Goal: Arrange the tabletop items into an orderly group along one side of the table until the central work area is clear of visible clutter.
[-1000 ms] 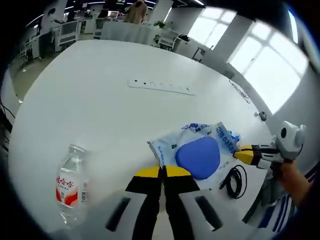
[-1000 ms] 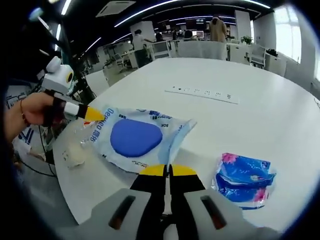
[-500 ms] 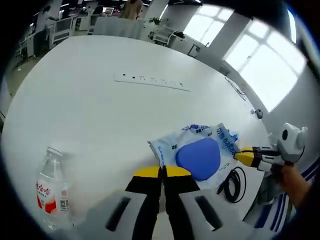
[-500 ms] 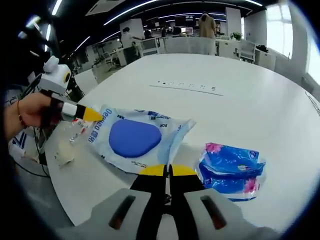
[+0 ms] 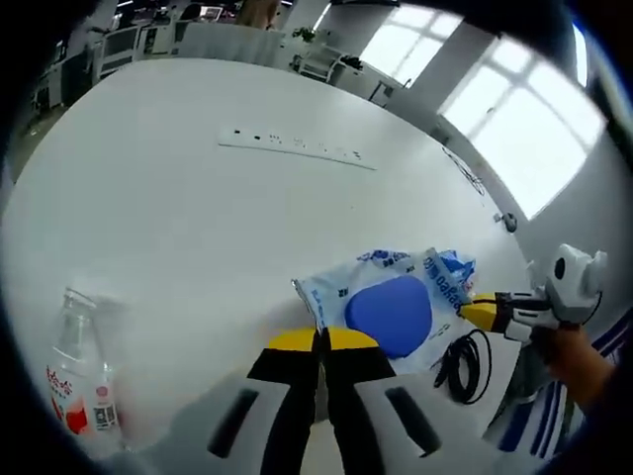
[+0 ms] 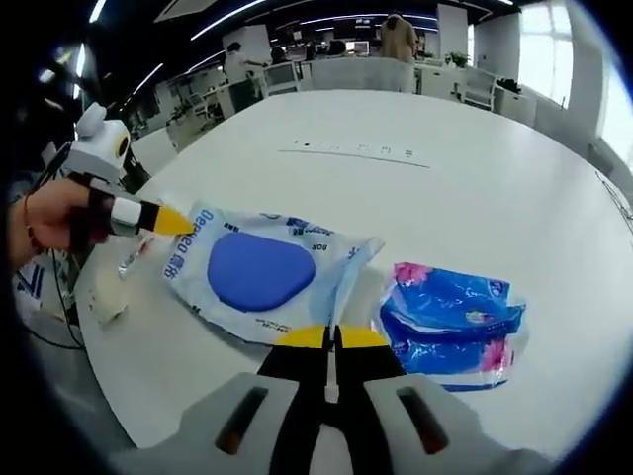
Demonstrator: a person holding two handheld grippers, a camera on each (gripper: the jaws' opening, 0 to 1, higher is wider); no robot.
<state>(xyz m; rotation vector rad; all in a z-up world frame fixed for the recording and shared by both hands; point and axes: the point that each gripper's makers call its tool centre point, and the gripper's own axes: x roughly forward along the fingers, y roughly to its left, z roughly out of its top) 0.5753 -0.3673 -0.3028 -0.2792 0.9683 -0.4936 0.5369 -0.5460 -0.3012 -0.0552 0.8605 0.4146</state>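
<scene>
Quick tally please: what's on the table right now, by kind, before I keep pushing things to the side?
Plastic packs: 2, a white wipes pack with a blue oval and a blue patterned pack
Clear water bottles: 1
Black coiled cables: 1
White power strips: 1
Total: 5 things. Small pale bits by the table edge in the right gripper view are too unclear to count.

A wide white table (image 5: 178, 228) with a rounded edge spreads beneath an open-plan office, a white power strip (image 5: 297, 150) lying flat on its far half. Tall windows (image 5: 499, 109) pour daylight along one side, split by a white column (image 5: 440, 59). Beyond the table stand rows of desks and white office chairs (image 6: 480, 87) under a dark ceiling crossed by long strip lights (image 6: 237, 12). A person (image 6: 400, 38) stands among the distant desks.
</scene>
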